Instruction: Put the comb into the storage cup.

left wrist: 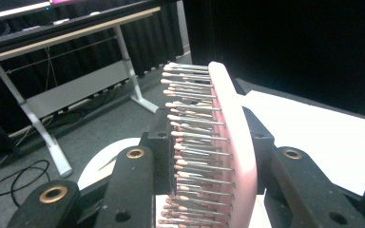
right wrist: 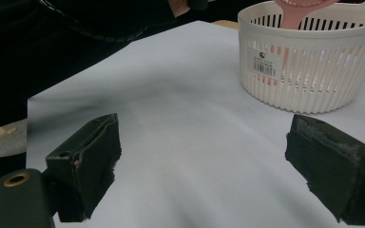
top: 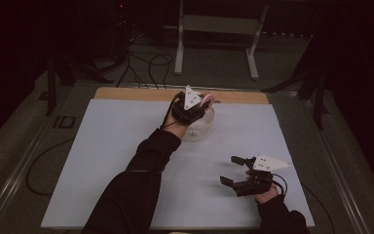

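Brush (left wrist: 228, 142) — light, stiff plastic, pins springy — sits clamped by its head in the left gripper (left wrist: 209, 156) over the basket (right wrist: 309, 57); right gripper (right wrist: 204, 166) gapes empty.

This looks like a lab or recording studio set up for filming, not a home. Black curtains (left wrist: 138, 38) hang as a backdrop behind the work area and the room around is kept dark. The surface is a wooden board with a plain white sheet (top: 117, 161) laid over most of it, standing on grey carpet (top: 214, 68). Loose black cables (top: 148, 66) trail across that carpet at the back. Beyond them stands a bare grey metal-framed desk (top: 219, 29) on two leg posts, and a small red indicator light (top: 121, 6) glows among dark equipment in the far corner.
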Available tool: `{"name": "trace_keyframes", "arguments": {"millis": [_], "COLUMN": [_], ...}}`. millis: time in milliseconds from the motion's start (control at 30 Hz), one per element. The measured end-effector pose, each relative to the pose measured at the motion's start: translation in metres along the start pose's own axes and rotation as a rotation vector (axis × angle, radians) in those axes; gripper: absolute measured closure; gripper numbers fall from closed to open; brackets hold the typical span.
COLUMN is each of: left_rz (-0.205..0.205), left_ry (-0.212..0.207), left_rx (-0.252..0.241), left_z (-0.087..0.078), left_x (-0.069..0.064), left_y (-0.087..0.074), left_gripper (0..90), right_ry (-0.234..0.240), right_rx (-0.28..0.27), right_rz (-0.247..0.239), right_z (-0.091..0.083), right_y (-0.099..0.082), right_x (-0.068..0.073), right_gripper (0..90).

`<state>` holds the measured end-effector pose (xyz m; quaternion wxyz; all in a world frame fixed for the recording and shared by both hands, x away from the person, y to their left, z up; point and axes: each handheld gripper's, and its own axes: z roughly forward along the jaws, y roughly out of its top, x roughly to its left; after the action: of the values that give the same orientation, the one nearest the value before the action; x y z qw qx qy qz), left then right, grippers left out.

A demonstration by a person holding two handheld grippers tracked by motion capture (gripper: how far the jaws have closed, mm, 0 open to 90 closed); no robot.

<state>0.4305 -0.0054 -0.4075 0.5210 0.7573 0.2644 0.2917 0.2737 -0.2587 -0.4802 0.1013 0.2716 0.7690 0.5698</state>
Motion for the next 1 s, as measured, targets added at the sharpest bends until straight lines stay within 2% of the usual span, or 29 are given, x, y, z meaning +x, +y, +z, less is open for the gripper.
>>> {"name": "trace_keyframes", "arguments": {"millis": [167,333,700,800,867,1000], "left_rz": [0.008,0.034,0.051,0.071,0.085,0.084], "left_ry": [-0.009,-0.027,-0.063,-0.068,-0.065,-0.054], "left_rx": [0.003,0.005,0.011,0.016,0.016,0.006], "left_z": [0.001,0.002,0.004,0.004,0.004,0.002], "left_x": [-0.005,-0.015,-0.033,-0.041,-0.045,-0.049], "left_y": [0.0,-0.001,-0.004,-0.007,-0.009,-0.012], "left_gripper": [65.8,65.1,62.2,61.3,60.7,59.6], "right_ry": [0.002,0.0,0.0,0.003,0.001,0.0], "right_rx": [0.0,0.0,-0.002,-0.004,-0.003,-0.004], "right_rz": [0.001,-0.002,-0.001,-0.001,-0.001,0.002], "right_z": [0.0,0.0,0.0,0.0,0.0,-0.001], "right_y": [0.0,0.0,0.001,0.001,0.001,0.001], "right_x": [0.0,0.0,0.0,0.001,0.0,0.001], "right_gripper": [11.1,11.1,11.1,11.2,11.2,11.2]}}
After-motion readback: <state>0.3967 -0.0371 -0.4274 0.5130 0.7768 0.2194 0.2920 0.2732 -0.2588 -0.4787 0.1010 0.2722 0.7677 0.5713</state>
